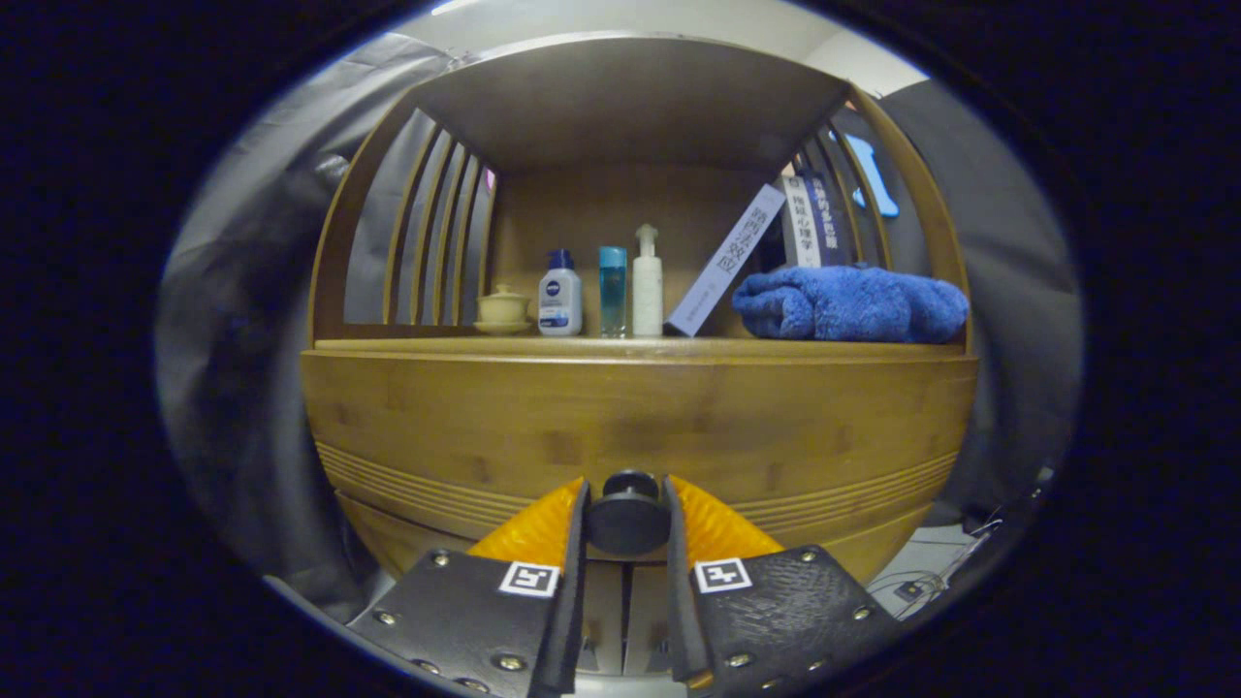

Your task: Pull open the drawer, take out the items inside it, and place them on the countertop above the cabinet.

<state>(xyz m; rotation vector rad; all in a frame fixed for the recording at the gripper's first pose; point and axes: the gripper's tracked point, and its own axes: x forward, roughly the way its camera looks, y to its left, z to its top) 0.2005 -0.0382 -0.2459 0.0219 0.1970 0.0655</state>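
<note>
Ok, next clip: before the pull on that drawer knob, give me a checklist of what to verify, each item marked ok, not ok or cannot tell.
1. Knob sits between the gripper fingers: ok.
2. Both fingers press on the knob: ok, each sits against a side of it with no gap showing.
3. Gripper centred on the knob, not skewed: ok.
4. Drawer front closed, pull not yet started: ok, it looks flush with the cabinet.
5. Free room on the countertop for the items: ok, bare wood near the cup; the bottles and blue towel take up the rest.
6. Drawer's contents: cannot tell, hidden.
</note>
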